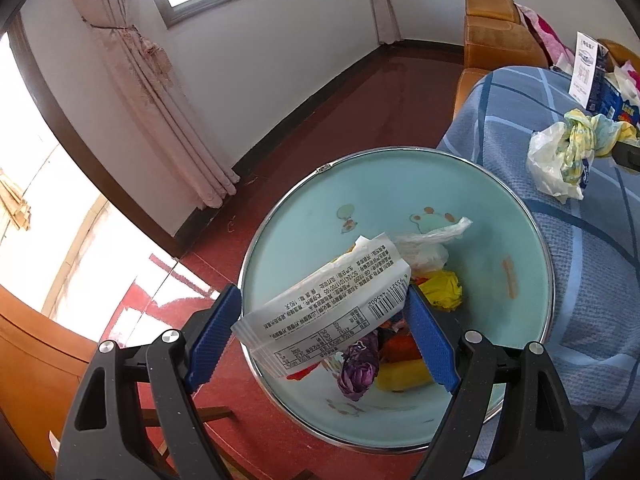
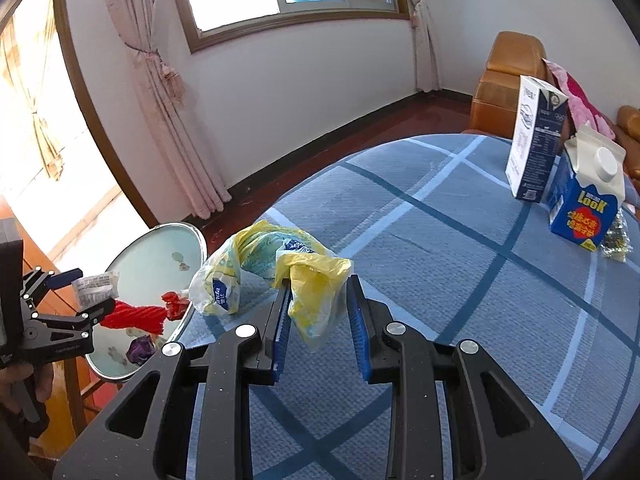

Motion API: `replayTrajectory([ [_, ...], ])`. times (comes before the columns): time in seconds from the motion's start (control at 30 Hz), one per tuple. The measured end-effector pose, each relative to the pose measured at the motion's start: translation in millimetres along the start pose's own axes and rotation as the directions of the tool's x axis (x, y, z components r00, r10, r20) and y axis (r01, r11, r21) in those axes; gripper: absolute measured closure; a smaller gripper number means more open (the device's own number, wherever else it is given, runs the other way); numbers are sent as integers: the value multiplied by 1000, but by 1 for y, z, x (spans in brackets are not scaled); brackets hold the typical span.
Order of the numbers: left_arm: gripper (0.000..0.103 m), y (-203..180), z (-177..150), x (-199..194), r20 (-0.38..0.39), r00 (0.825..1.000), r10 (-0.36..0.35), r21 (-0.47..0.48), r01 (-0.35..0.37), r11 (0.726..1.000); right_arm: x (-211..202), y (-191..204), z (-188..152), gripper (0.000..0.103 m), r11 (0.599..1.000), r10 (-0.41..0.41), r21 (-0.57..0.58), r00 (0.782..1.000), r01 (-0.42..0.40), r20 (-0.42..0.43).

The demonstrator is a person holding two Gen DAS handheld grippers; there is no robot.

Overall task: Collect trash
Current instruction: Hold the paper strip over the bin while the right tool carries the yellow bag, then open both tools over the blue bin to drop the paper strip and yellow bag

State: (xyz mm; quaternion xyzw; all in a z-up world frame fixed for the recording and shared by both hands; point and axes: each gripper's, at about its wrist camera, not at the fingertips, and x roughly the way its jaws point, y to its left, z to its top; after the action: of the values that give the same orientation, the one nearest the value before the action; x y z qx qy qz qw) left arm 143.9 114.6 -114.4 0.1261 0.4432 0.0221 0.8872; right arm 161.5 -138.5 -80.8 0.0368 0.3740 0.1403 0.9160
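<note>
My left gripper (image 1: pixel 324 328) is open over a pale green bin (image 1: pixel 532 296). A white printed wrapper (image 1: pixel 320 312) lies loose between its fingers, touching the right pad. Crumpled yellow, purple and red wrappers (image 1: pixel 440 290) lie in the bin. My right gripper (image 2: pixel 320 320) stands over the blue checked tablecloth (image 2: pixel 460 280), its jaws around the yellow end of a crumpled yellow and white plastic bag (image 2: pixel 280 272) with a gap on the right side. The bag also shows in the left wrist view (image 1: pixel 564 160). The bin also shows in the right wrist view (image 2: pixel 160 248).
Two cartons stand at the table's far right: a white and navy one (image 2: pixel 536 144) and a blue milk carton (image 2: pixel 584 196) with a small foil wrapper (image 2: pixel 616 240) beside it. An orange sofa (image 2: pixel 508 80) is behind. Red floor (image 1: pixel 360 120) and curtains (image 1: pixel 160 92) are left.
</note>
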Motion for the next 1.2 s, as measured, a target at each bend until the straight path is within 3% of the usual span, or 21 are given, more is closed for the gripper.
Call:
replayTrajectory([
  [1.2, 21, 19, 1, -8, 43, 998, 49, -49, -47, 998, 8, 57, 13, 74, 990, 80, -117, 997, -81, -14],
])
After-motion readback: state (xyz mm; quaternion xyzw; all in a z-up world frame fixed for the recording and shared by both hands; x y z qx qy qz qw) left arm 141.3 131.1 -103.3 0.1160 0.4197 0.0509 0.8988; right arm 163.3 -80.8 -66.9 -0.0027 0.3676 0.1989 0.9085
